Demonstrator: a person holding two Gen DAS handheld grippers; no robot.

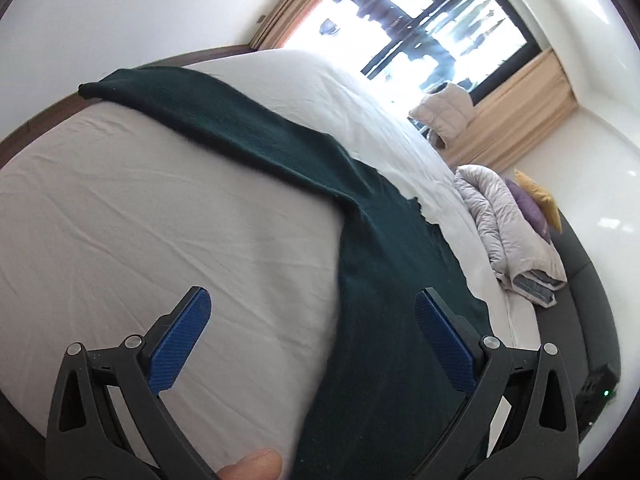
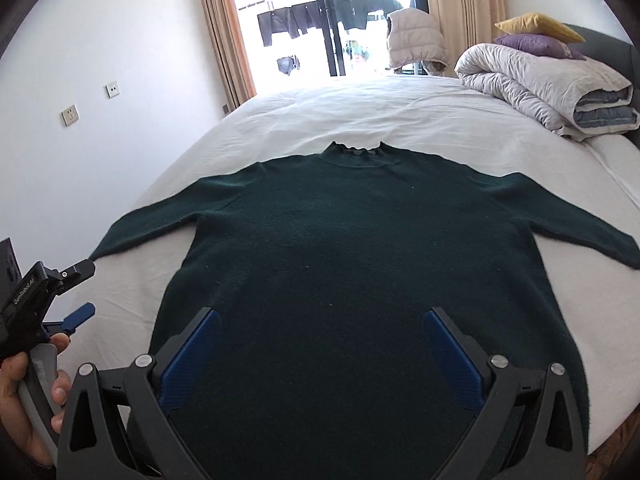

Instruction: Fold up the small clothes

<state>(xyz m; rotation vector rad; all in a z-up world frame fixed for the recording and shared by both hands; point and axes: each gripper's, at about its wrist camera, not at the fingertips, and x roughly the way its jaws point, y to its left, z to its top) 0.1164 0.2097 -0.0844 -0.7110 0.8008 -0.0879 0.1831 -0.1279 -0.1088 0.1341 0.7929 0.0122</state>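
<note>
**Now the sweater waits, flat on the bed**

Right now the dark green sweater lies spread out flat on the white bed. Its neck points away, toward the window, and its bottom edge is close to the person. So it runs long from near to far, and its two sleeves stick out to the sides.

The right gripper hangs over the bottom part of the sweater, right in the middle. Its blue fingers are spread wide apart and hold nothing. From these views I cannot tell if they touch the cloth.

The left gripper is off by the left side of the sweater. Its fingers are spread wide too, and hold nothing. One finger is over the bare sheet and the other is over the green cloth, so the sweater's side edge runs between them. The left sleeve stretches away in front of it.

I think the left gripper is nearer to the left sleeve and side edge, so it is the better one to fold that side in. The right sleeve is well apart from both grippers.

A rolled-up quilt sits far off at the head of the bed.
</note>
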